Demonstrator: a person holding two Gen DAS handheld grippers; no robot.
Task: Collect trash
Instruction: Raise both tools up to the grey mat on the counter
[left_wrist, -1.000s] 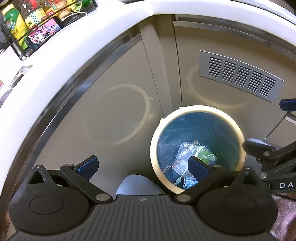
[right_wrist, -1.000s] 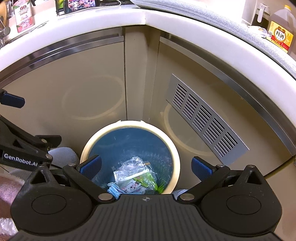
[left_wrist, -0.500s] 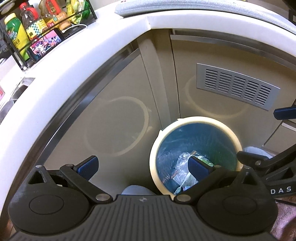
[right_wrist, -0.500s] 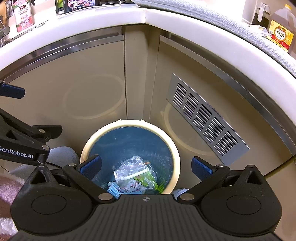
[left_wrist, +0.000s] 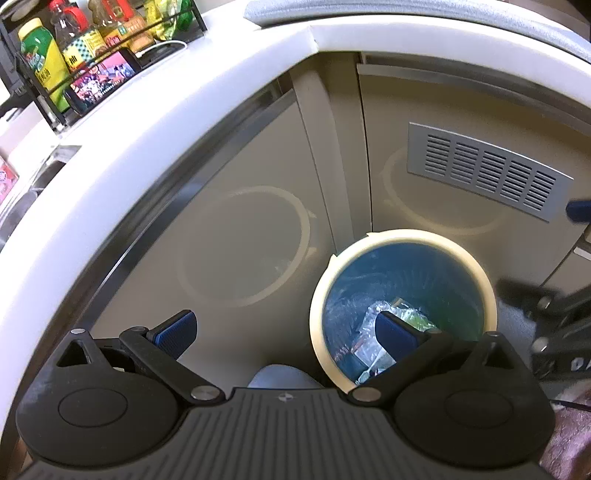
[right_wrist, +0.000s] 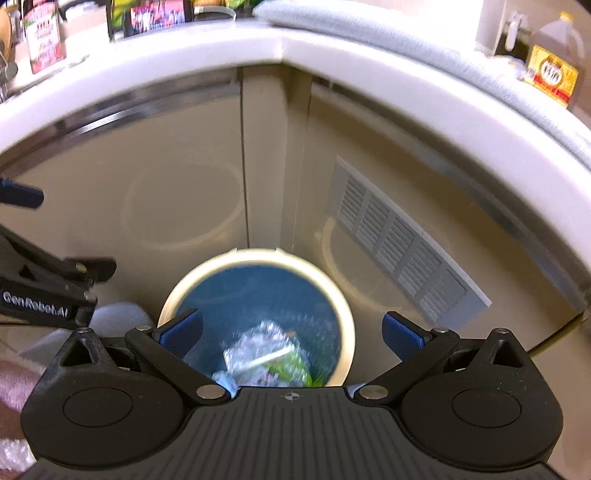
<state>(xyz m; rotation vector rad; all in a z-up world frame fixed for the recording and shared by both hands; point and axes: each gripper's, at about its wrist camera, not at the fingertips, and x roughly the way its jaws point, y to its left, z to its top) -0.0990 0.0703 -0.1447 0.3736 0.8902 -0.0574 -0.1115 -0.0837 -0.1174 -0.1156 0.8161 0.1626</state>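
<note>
A round cream bin (left_wrist: 402, 236) with a blue liner stands on the floor in the cabinet corner; it also shows in the right wrist view (right_wrist: 258, 256). Crumpled clear and green wrappers (left_wrist: 369, 332) lie at its bottom, blurred in the right wrist view (right_wrist: 266, 354). My left gripper (left_wrist: 286, 328) is open and empty, above and left of the bin. My right gripper (right_wrist: 291, 330) is open and empty, above the bin's mouth. Each gripper shows at the edge of the other's view: the right one (left_wrist: 554, 314) and the left one (right_wrist: 40, 291).
Beige cabinet doors with a grey vent grille (left_wrist: 487, 171) stand behind the bin. A white countertop edge (left_wrist: 147, 122) curves overhead. On it are a rack of bottles (left_wrist: 74, 48), a phone (left_wrist: 103, 79) and an oil jug (right_wrist: 554, 66).
Both grippers have risen and pulled back from the bin, so more of the countertop shows. The right wrist view is now motion-blurred. Both stay open and empty.
</note>
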